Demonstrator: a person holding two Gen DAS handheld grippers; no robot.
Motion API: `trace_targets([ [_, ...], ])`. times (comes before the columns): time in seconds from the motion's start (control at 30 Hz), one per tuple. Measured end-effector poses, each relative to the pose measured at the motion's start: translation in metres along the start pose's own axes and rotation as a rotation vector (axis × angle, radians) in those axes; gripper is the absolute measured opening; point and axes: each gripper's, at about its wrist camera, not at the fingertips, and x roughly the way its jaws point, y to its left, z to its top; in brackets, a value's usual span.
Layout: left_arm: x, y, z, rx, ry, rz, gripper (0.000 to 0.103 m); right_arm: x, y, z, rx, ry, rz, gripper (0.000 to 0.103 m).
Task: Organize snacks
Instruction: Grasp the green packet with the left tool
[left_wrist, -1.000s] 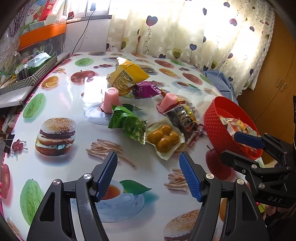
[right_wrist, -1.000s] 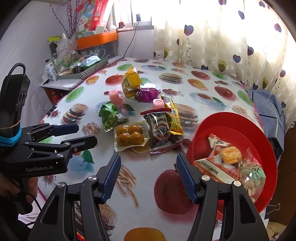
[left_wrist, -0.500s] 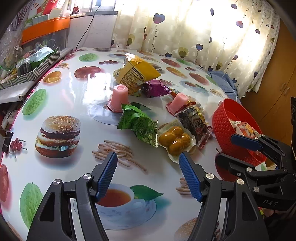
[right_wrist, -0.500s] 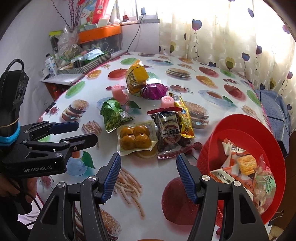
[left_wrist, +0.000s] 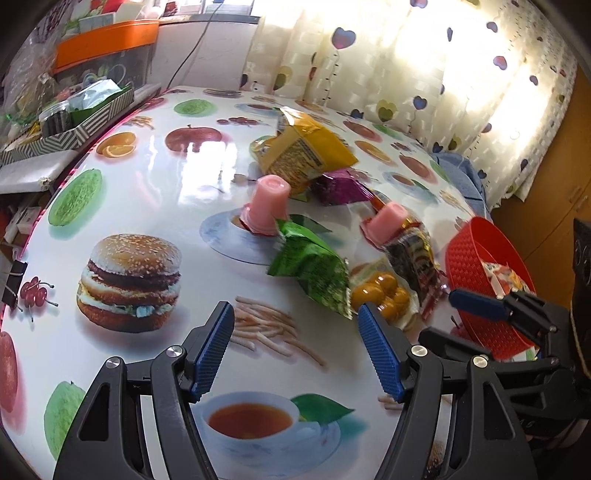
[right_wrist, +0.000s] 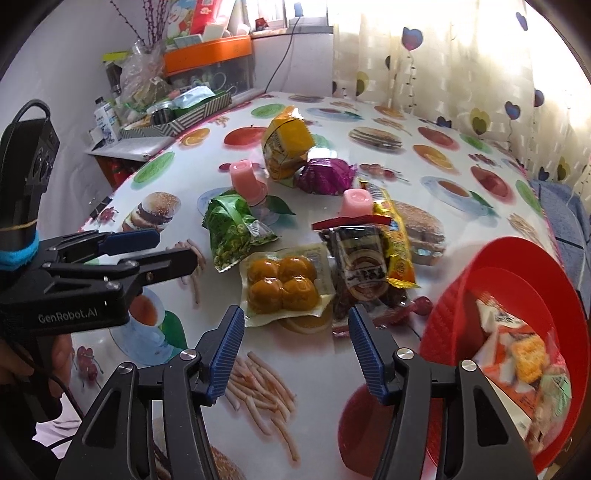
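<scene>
Snacks lie loose on the fruit-print table (left_wrist: 155, 177): a green packet (left_wrist: 314, 266), a clear pack of round yellow cakes (right_wrist: 282, 282), a dark packet (right_wrist: 364, 269), a yellow bag (right_wrist: 286, 146), a purple packet (right_wrist: 325, 175) and two pink cups (right_wrist: 245, 181) (right_wrist: 356, 201). The red basket (right_wrist: 517, 280) at right holds a snack bag (right_wrist: 517, 354). My left gripper (left_wrist: 295, 321) hangs open and empty just short of the green packet. My right gripper (right_wrist: 295, 317) hovers just short of the cake pack, its jaws closing with nothing between them.
A striped tray of clutter (right_wrist: 184, 110) and an orange-lidded box (right_wrist: 207, 55) stand beyond the table's far left edge. Heart-print curtains (left_wrist: 424, 74) hang behind. A blue cloth (right_wrist: 565, 218) lies past the right edge. A binder clip (left_wrist: 13, 280) grips the left rim.
Both grippers have moved forward and down toward the snacks, which now look larger and closer. The right gripper's jaws have narrowed slightly. No snack has moved.
</scene>
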Motion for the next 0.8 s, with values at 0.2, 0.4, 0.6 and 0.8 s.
trace_targets([
  [0.2, 0.005, 0.005, 0.012, -0.012, -0.001, -0.012, 0.070, 0.021, 0.004, 0.009, -0.003, 0.029, 0.049, 0.057],
  [0.4, 0.017, -0.001, 0.030, 0.024, -0.004, -0.037, 0.070, 0.042, 0.005, 0.016, -0.005, 0.053, 0.067, 0.058],
  [0.6, 0.047, -0.009, 0.039, 0.071, 0.052, -0.060, 0.070, 0.053, 0.003, 0.019, -0.008, 0.061, 0.058, 0.060],
  [0.8, 0.063, -0.014, 0.036, 0.126, 0.052, -0.021, 0.069, 0.050, 0.000, 0.015, -0.014, 0.064, 0.066, 0.061],
])
